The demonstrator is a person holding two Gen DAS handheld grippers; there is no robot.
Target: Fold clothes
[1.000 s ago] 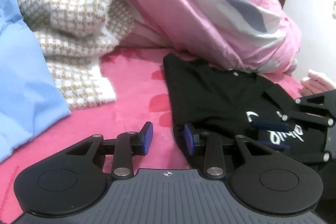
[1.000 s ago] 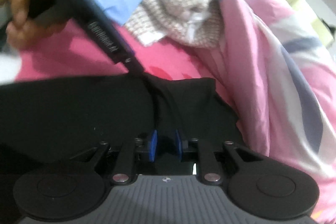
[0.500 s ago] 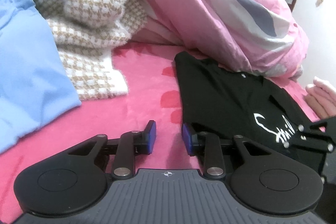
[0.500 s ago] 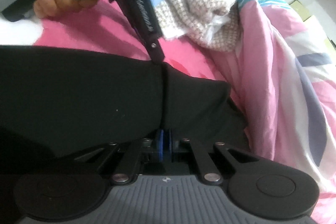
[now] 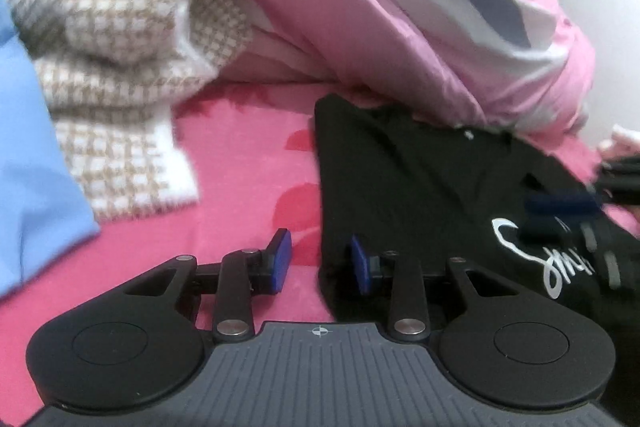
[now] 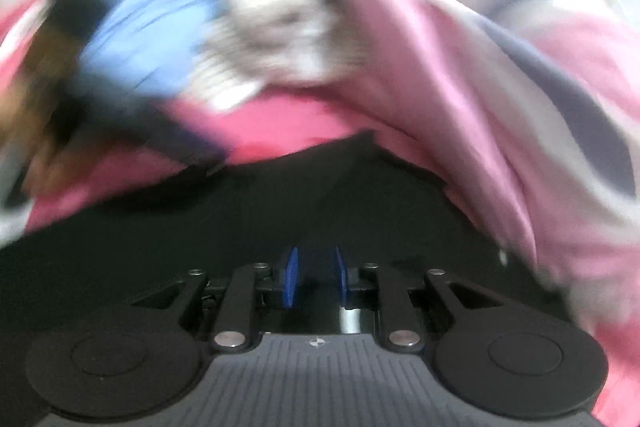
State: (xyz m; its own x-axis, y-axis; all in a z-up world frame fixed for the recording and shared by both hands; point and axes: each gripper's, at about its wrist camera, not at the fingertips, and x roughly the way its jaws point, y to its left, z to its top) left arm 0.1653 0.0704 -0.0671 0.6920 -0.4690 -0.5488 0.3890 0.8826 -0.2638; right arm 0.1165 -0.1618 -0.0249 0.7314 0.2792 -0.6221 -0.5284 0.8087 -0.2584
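While the right view blurs, the left shows the black shirt's (image 5: 420, 187) white lettering (image 5: 552, 259).

A black T-shirt (image 5: 420, 183) with white script lettering is spread flat on the pink bed sheet (image 5: 240, 163); its far edge is tucked against the pink quilt (image 5: 360, 7).
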